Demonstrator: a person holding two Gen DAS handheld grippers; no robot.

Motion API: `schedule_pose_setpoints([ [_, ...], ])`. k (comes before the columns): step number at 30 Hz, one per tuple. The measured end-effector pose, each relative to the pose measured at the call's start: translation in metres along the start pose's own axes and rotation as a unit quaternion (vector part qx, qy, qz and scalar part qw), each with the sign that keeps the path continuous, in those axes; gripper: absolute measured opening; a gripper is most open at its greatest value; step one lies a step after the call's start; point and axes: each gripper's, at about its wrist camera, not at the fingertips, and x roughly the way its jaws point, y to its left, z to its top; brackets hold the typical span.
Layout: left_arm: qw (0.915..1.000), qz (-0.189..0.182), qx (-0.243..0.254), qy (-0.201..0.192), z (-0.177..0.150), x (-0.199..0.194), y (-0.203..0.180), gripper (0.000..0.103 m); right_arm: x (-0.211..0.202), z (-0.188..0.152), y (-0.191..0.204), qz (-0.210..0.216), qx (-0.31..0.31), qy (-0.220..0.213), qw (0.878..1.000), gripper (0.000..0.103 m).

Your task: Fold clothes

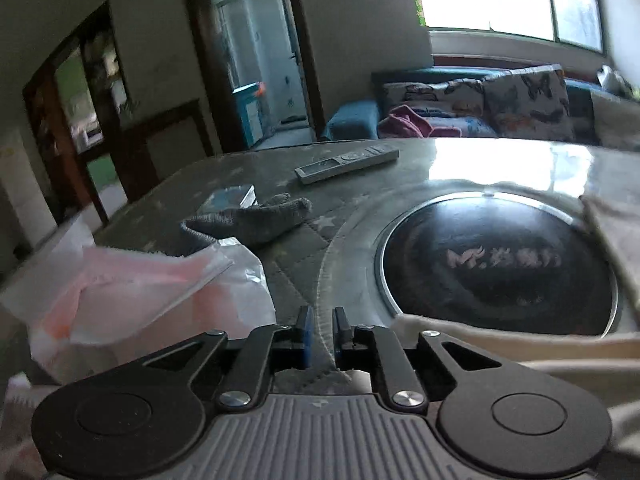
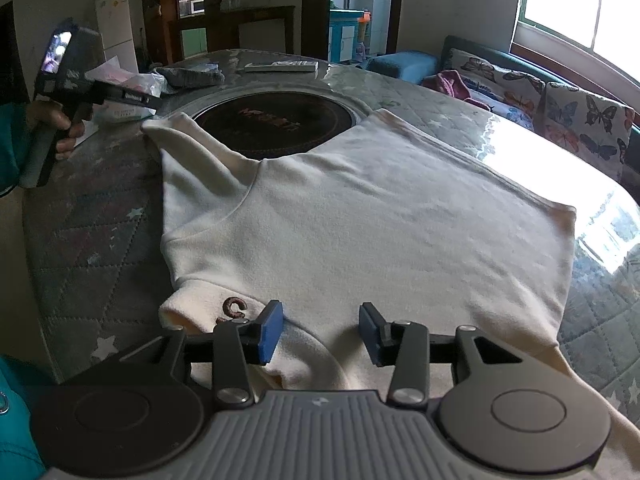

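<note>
Lying flat across the middle of the right wrist frame, a cream sweater (image 2: 360, 216) covers much of a round, quilted surface (image 2: 92, 216). Its sleeve (image 2: 192, 140) runs to the upper left, ending beside a dark round hotplate (image 2: 272, 124) set into the surface. The right gripper (image 2: 321, 332) hovers at the bottom centre over the sweater's near edge, fingers spread with only flat cloth between them, pinching nothing. At the upper left, a hand (image 2: 60, 128) holds the left gripper (image 2: 154, 101) just above the sleeve end.

In the left wrist frame, the left gripper (image 1: 322, 336) sits at the bottom centre, its fingers nearly pressed together with a narrow gap and nothing between them. Cream cloth shows along the lower right. A grey sock (image 1: 256, 220), a plastic bag (image 1: 140, 292) and a remote (image 1: 347, 163) lie to the left and above.
</note>
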Motion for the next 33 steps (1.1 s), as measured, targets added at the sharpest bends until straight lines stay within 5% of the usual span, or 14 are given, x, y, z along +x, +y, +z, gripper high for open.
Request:
schedule_pose_setpoints([
  [4, 0.9903, -0.139, 0.006, 0.001, -0.001, -0.027, -0.043, 0.011, -0.002, 0.001, -0.001, -0.001, 0.014, -0.010, 1.000, 0.043],
  [9, 0.9524, -0.303, 0.035, 0.009, 0.000, -0.043, -0.115, 0.011, -0.007, 0.000, -0.001, -0.007, 0.028, -0.019, 0.999, 0.043],
  [12, 0.9466, -0.318, 0.050, 0.011, 0.004, -0.033, -0.143, 0.011, -0.012, -0.003, -0.003, -0.013, 0.037, -0.024, 0.999, 0.043],
  [17, 0.9560, -0.288, 0.029, 0.045, -0.003, -0.006, -0.150, 0.011, -0.016, -0.011, -0.005, -0.015, 0.050, -0.026, 0.998, 0.042],
  [33, 0.9566, -0.282, 0.066, 0.032, -0.013, -0.034, -0.158, 0.015, -0.040, -0.035, 0.000, -0.025, 0.083, -0.045, 0.995, 0.042],
])
